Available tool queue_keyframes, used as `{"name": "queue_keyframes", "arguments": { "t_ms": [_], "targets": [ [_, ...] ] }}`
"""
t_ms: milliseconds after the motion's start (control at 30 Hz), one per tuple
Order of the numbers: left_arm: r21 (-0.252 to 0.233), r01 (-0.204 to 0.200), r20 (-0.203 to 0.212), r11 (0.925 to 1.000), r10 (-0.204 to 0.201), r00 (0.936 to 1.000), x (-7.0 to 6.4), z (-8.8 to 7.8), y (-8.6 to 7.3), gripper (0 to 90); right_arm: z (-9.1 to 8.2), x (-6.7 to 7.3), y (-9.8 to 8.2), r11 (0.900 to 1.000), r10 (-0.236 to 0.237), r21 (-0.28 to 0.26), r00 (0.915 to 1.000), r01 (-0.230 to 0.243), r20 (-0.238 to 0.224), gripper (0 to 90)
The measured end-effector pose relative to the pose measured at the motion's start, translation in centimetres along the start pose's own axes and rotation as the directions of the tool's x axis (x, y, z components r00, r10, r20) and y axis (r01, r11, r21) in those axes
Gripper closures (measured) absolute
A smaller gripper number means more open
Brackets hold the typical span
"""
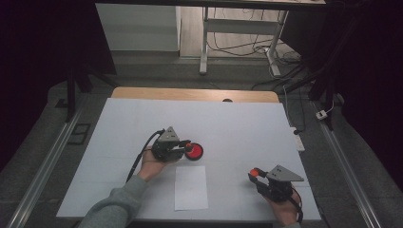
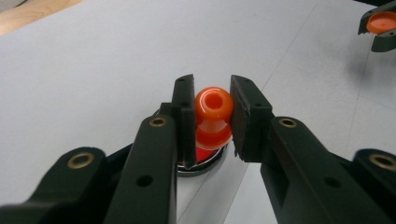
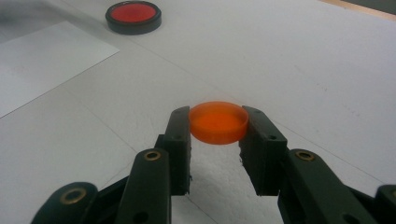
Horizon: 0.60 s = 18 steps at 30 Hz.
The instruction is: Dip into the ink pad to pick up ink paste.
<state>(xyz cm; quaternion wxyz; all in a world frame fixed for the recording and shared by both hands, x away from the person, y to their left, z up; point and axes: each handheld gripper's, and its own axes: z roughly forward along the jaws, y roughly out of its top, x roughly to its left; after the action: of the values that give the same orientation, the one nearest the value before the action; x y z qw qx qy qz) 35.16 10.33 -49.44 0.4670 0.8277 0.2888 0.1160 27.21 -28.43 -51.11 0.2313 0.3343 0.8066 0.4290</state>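
Orange knob (image 2: 214, 116), orange cap (image 3: 218, 121): unlabelled.

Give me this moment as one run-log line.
left gripper: shut on orange knob above black-rimmed red disc | right gripper: shut on orange cap, off the table | white paper: between hands

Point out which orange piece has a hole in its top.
The orange knob clamped in the left gripper; the orange disc in the right gripper is flat and solid.
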Motion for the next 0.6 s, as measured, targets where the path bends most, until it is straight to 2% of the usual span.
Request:
{"name": "queue_keyframes", "arguments": {
  "t_ms": [600],
  "targets": [
    [-0.030, 0.020, 0.009, 0.9993, -0.020, 0.9998, -0.5, -1.7, -0.3, 72.3, -0.1, 0.0, 0.0, 1.000, 0.000, -0.001, 1.0000, 0.000, 0.003, 64.3]
  ]
}}
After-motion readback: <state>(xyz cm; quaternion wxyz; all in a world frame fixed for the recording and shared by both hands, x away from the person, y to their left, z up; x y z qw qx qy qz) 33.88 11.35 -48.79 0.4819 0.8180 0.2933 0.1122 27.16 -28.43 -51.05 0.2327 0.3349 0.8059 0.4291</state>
